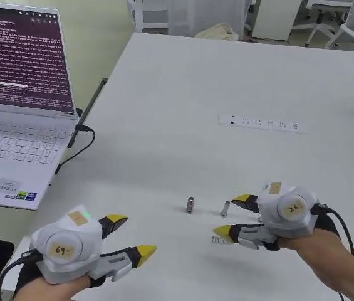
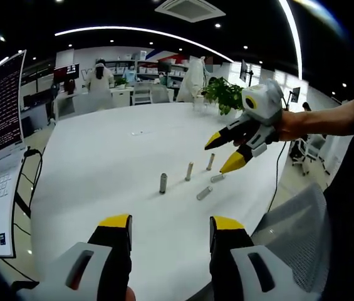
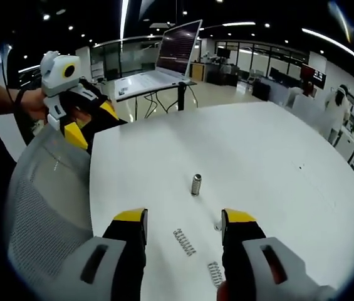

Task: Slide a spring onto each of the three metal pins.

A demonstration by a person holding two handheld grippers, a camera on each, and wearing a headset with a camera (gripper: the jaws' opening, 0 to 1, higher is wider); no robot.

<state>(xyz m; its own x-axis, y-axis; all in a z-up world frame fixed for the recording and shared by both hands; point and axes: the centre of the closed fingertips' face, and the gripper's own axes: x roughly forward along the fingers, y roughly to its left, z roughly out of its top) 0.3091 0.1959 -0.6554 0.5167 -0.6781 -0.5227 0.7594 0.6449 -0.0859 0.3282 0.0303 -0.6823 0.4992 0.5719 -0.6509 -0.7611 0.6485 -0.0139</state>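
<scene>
In right gripper view: two loose springs [image 3: 184, 242] [image 3: 215, 274] between jaws.

Open silver laptop [image 1: 20, 106] sits beside the left edge of the white rectangular worktop [image 1: 183, 81]. Flat white power strip [image 1: 262, 123] lies mid-worktop, toward the right. Short metal pin [image 1: 190, 205] stands near the near edge, second pin [image 1: 225, 208] to its right; small coiled wire spring [image 1: 218, 239] lies before the second.

One upright pin [image 1: 190, 205] looks spring-wrapped; a bare pin [image 1: 225, 208] stands at its three o'clock, and a loose spring [image 1: 217, 239] lies flat at five.
</scene>
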